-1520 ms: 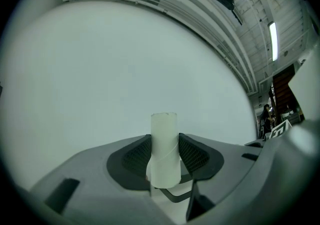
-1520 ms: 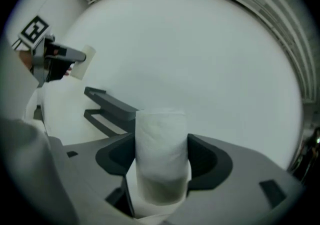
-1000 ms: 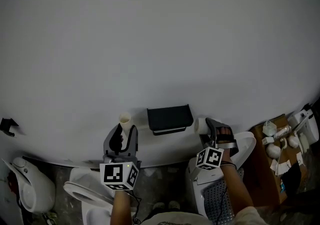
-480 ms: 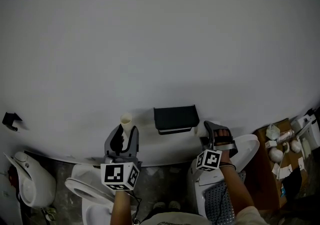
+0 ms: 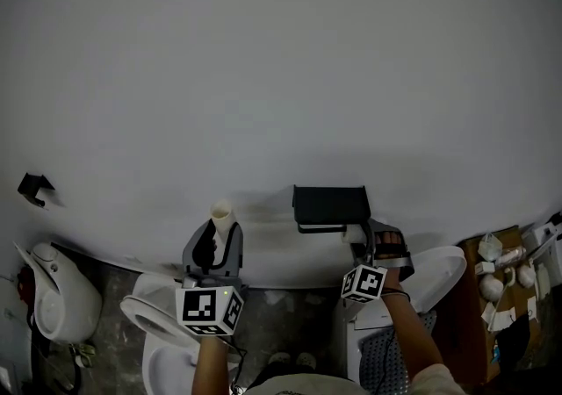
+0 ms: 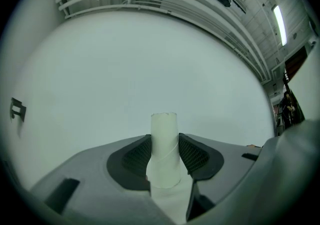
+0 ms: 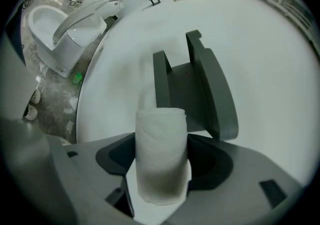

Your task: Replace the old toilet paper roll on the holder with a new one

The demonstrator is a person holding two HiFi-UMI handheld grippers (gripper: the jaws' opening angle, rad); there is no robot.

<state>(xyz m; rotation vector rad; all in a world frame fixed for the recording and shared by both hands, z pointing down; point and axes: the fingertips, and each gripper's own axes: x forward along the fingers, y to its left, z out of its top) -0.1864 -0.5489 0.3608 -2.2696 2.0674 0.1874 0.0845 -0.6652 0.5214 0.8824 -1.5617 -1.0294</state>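
Toilet paper's spent cardboard core (image 5: 219, 211) stands pinched in the left gripper (image 5: 213, 240), clear of the empty black holder (image 5: 329, 204) — while the right gripper (image 5: 379, 242), jaws clamped on the fresh roll (image 7: 161, 155), has closed in beside it, ready for loading.

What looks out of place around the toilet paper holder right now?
Nothing spilled or damaged. The black holder is empty: the left gripper holds the bare cardboard tube, the right gripper the fresh roll.
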